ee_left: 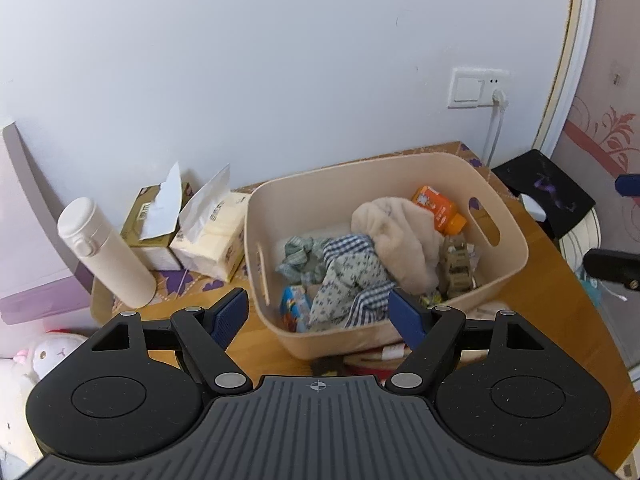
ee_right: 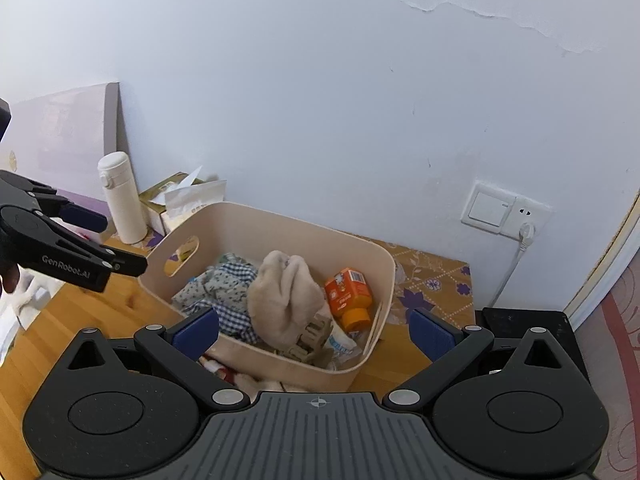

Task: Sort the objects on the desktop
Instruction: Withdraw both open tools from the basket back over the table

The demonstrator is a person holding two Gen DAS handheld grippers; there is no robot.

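Basket full; pink plush only in left view.

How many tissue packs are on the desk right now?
2. A gold tissue box stands beside the white bottle; a pale tissue pack sits between it and the bin. More could be hidden.

The bin is smooth matt beige plastic. Inside it lie soft cloth pieces — a fuzzy cream one and a woven blue check — beside a glossy orange plastic bottle. The tabletop is satiny orange-brown wood. The tissue packs show crinkly film and thin paper; the flask looks matt cream.
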